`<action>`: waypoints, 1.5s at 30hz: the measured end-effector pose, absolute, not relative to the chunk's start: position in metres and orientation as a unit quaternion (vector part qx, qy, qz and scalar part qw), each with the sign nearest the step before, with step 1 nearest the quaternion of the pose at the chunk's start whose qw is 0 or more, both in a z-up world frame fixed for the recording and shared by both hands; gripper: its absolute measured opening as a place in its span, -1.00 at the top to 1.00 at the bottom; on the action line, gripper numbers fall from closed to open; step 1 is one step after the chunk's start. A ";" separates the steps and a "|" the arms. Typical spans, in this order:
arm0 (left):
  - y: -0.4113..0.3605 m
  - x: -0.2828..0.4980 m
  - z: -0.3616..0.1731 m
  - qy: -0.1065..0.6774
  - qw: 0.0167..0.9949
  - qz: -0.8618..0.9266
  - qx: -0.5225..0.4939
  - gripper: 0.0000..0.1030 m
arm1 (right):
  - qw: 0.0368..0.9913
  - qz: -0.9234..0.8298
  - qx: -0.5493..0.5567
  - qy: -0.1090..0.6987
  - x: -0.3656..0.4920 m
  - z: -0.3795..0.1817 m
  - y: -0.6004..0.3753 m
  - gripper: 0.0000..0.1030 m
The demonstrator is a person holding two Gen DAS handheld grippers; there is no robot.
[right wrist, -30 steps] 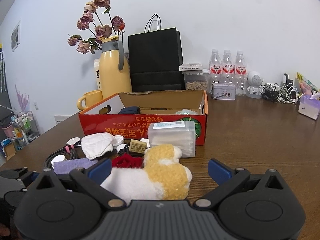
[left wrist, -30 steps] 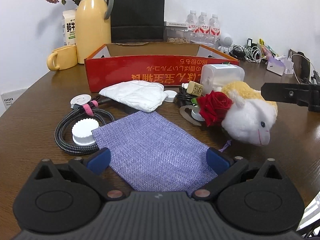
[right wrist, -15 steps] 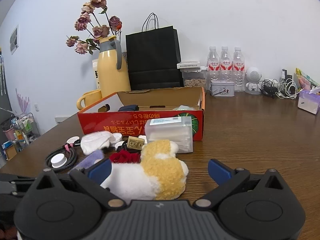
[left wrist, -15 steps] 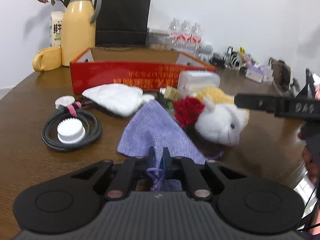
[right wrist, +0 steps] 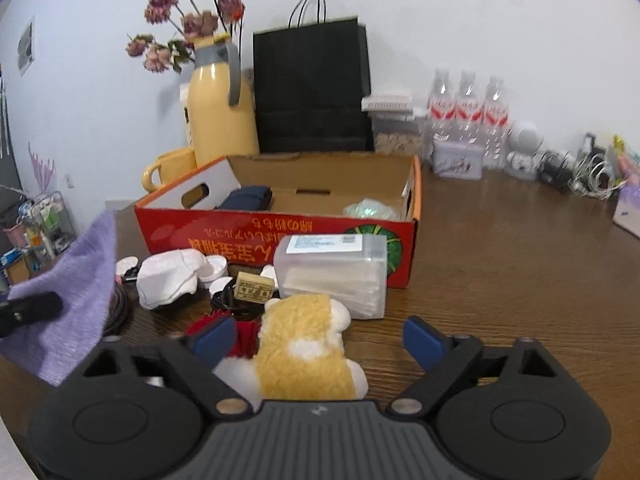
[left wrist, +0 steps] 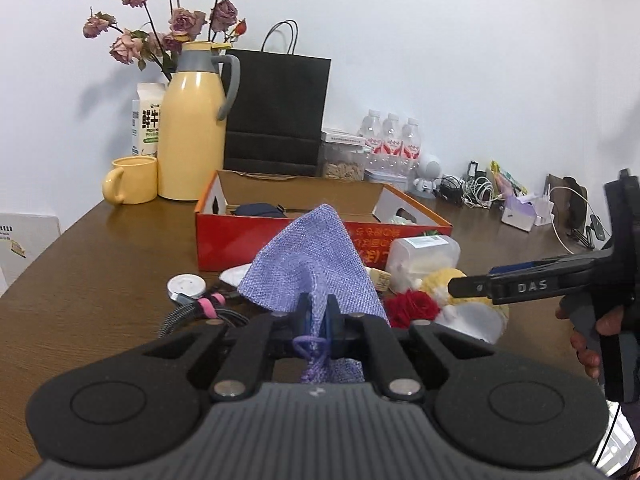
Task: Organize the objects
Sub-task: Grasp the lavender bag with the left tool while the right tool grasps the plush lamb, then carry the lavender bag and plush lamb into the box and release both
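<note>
My left gripper (left wrist: 314, 312) is shut on the drawstring end of a purple fabric pouch (left wrist: 312, 264) and holds it off the table; the pouch also shows at the left of the right wrist view (right wrist: 76, 300). My right gripper (right wrist: 316, 336) is open, its fingers either side of a white and yellow plush toy (right wrist: 304, 356) with a red rose (right wrist: 244, 336) beside it. The red cardboard box (right wrist: 280, 228) stands behind, open-topped, with a dark blue item (right wrist: 246, 198) and a clear wrapped item (right wrist: 368, 210) inside.
In front of the box lie a clear plastic container (right wrist: 334, 272), a white cloth (right wrist: 170, 278), white caps, a small wooden block (right wrist: 254, 292) and a coiled black cable (left wrist: 200, 312). Behind stand a yellow thermos (left wrist: 192, 124), yellow mug (left wrist: 130, 180), black paper bag (left wrist: 276, 116) and water bottles (right wrist: 464, 112).
My left gripper shut on the pouch's end and lifted it off the table. My right gripper moved forward over the plush toy, still open.
</note>
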State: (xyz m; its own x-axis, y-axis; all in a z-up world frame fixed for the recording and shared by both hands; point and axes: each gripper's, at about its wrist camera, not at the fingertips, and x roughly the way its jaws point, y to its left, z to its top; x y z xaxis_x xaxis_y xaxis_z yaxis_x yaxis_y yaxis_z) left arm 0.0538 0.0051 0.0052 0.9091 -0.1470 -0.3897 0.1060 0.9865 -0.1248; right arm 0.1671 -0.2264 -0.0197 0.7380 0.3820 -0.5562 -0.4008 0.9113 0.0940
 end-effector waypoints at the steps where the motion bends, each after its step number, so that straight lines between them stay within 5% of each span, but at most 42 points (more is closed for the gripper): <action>1: 0.007 0.054 0.005 0.204 0.976 -0.066 -0.051 0.86 | 0.928 0.213 -0.017 0.304 0.171 -0.021 -0.225 -0.48; 4: 0.009 0.055 0.003 0.207 0.974 -0.069 -0.055 0.86 | 0.910 0.237 -0.007 0.339 0.184 -0.031 -0.223 -0.43; 7: 0.012 0.055 0.001 0.208 0.974 -0.072 -0.057 0.86 | 0.899 0.248 0.006 0.361 0.185 -0.043 -0.222 -0.06; 11: 0.015 0.056 0.002 0.207 0.974 -0.072 -0.059 0.86 | 0.908 0.243 0.018 0.340 0.171 -0.039 -0.227 0.03; 26: 0.018 0.082 0.034 0.176 0.979 -0.083 -0.060 0.86 | 0.933 0.247 0.056 0.257 0.161 0.009 -0.234 0.04; 45: 0.026 0.234 0.067 0.151 0.984 -0.038 -0.089 0.86 | 0.955 0.207 0.107 0.185 0.289 0.036 -0.181 0.04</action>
